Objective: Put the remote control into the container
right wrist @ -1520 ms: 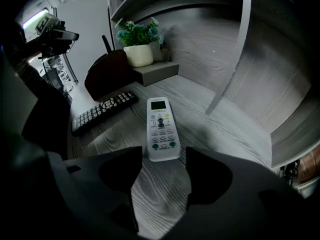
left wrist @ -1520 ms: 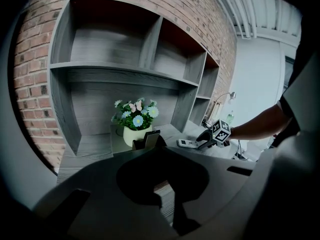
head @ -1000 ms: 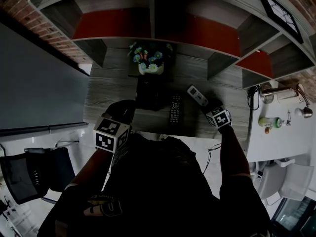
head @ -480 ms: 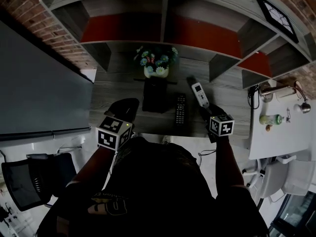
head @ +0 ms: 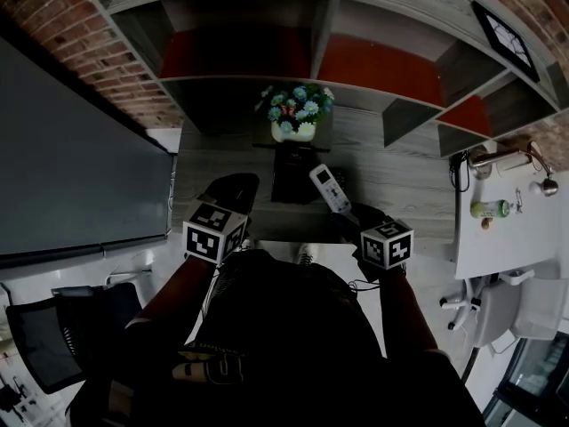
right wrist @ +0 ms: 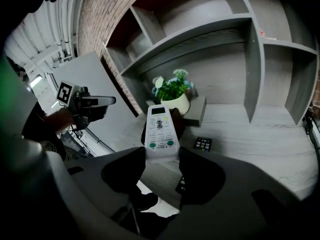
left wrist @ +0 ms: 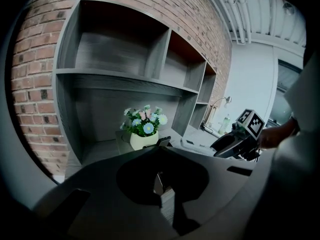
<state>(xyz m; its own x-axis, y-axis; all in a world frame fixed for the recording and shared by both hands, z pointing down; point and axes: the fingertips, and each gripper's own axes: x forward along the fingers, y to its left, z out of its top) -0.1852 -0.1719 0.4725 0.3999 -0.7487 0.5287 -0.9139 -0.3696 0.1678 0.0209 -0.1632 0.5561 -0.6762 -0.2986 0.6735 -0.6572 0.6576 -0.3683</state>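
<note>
Pinching the white remote (right wrist: 160, 129) by its lower end, the right tongs (right wrist: 161, 155) are seen raised clear of the bench (head: 400, 178), with their two pads pressed against the remote's long edges and its button face turned up. Most of the remote's length is left sticking out ahead of the tongs, probably so that the free end can be lowered into the container (head: 291, 173) first without the tongs meeting its walls. In the head view the remote is held in the air just beside the container and partly over its right edge, so it is not yet inside. The container is a dark box set on the bench directly in front of the flower pot (head: 296, 130), where it can be reached from the near side without the flowers being disturbed. Its inside is too dark for any contents to be made out. A black remote (right wrist: 203, 144) is left lying on the bench to its right. The left tongs (left wrist: 161, 185) are held pressed together with nothing between them, kept off to the left, apparently out of the way.
</note>
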